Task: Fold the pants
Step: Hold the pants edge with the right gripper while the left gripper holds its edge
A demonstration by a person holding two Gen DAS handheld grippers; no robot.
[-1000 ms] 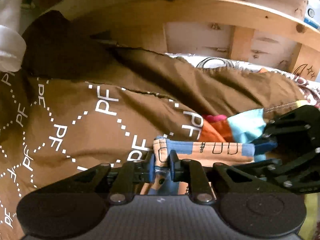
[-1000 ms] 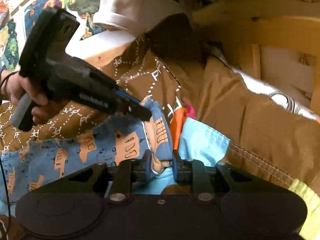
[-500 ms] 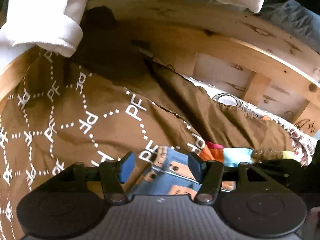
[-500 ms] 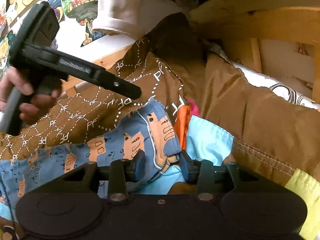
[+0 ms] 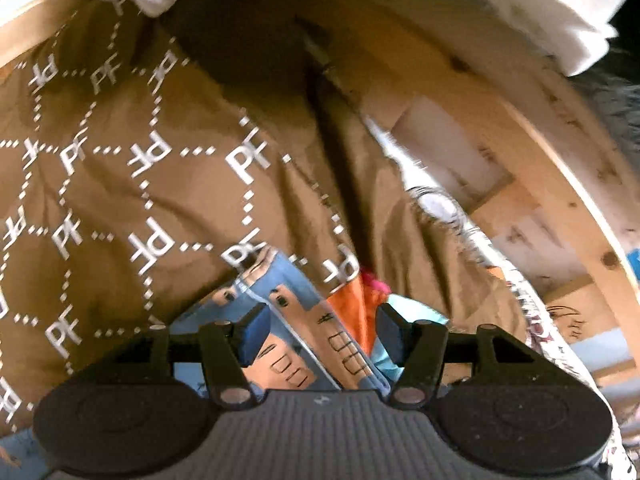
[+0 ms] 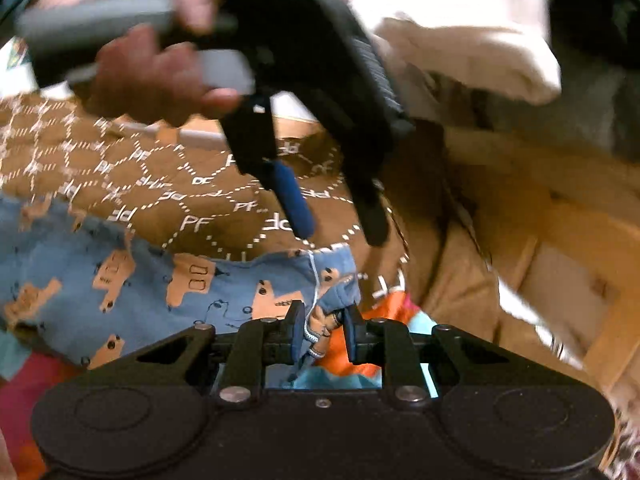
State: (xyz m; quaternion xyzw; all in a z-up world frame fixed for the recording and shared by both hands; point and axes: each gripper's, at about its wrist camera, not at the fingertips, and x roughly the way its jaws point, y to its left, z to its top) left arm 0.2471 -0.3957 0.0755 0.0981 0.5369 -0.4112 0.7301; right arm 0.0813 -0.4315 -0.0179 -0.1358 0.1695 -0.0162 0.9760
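And here are the blue pants (image 6: 160, 292), printed with orange vehicles, lying flat across the brown "PF" blanket (image 6: 192, 200) with one end bunched over an orange and turquoise cloth (image 6: 384, 312). The right gripper (image 6: 322, 332) sits low at that bunched end, jaws a little apart with a fold of the pants and a white drawstring (image 6: 316, 292) between them, fabric loose rather than pinched. Up above the pants, the left gripper (image 6: 340, 220) hangs tilted down toward the fabric, jaws spread wide, blue pad showing, clear of the cloth. The left hand (image 6: 160, 72) wraps the grey handle, knuckles toward the camera, blurred. From the left wrist view, that gripper (image 5: 320, 328) frames the pants (image 5: 292, 320) between its parted fingers (image 5: 256, 328), nothing clamped. Beyond the pants the blanket (image 5: 120, 160) rolls away to a plain brown sheet (image 5: 432, 264). Past that, a pale wooden frame (image 5: 560, 184) curves round, with white fabric (image 5: 540, 12) draped over its top edge.
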